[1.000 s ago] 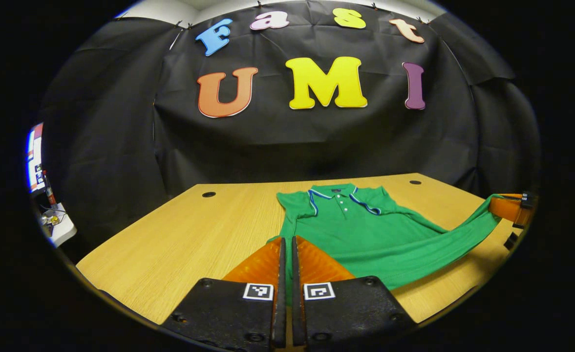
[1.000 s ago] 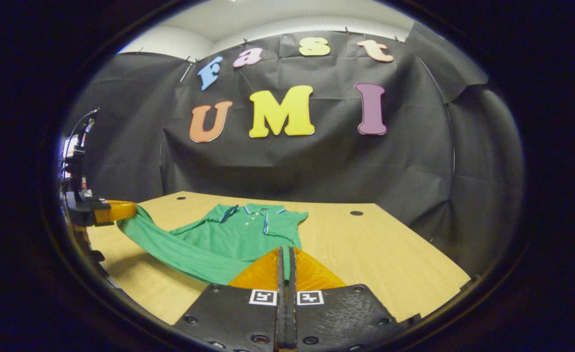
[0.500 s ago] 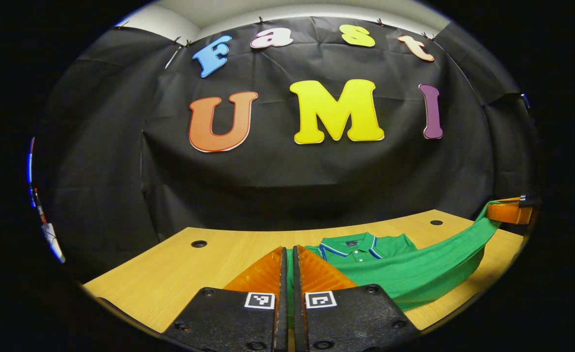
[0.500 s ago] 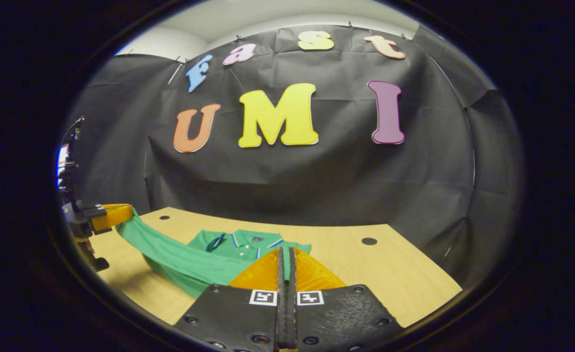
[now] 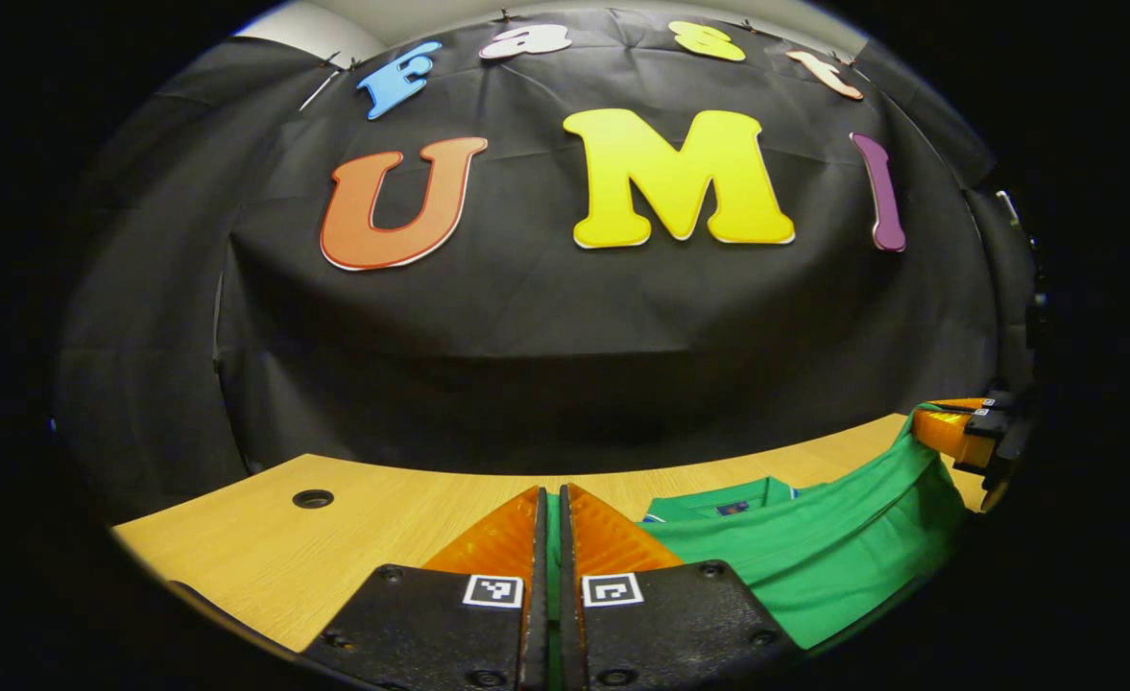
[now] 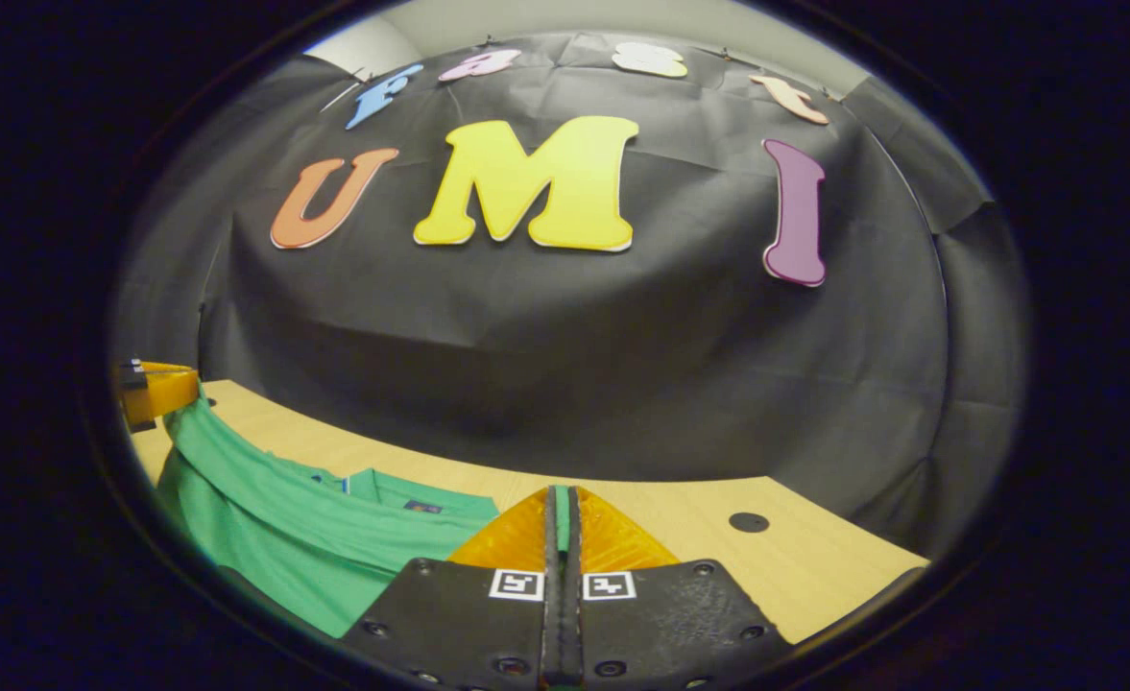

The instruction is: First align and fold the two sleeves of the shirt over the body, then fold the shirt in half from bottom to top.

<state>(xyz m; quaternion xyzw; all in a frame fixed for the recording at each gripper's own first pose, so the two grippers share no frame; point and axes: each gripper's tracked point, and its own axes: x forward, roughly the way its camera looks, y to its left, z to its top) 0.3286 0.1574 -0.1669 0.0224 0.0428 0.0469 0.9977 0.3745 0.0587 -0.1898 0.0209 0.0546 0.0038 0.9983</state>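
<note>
A green polo shirt (image 5: 814, 547) lies on the wooden table (image 5: 382, 518). Its bottom hem is lifted and stretched between both grippers, near the collar (image 5: 718, 504). My left gripper (image 5: 553, 499) is shut on one hem corner, a sliver of green cloth showing between its fingers. My right gripper (image 6: 561, 499) is shut on the other hem corner. In the right gripper view the shirt (image 6: 276, 537) runs left up to the left gripper (image 6: 156, 389). In the left gripper view the right gripper (image 5: 958, 432) holds the hem at the far right. Most of the shirt's body is hidden under the lifted cloth.
The table has a round cable hole (image 5: 313, 498) at the back left and another cable hole (image 6: 748, 521) at the back right. The black cloth wall (image 5: 526, 336) stands close behind the table's far edge.
Both grippers have carried the hem forward over the shirt toward the collar and the wall. The body that lay open a second ago is now mostly covered.
</note>
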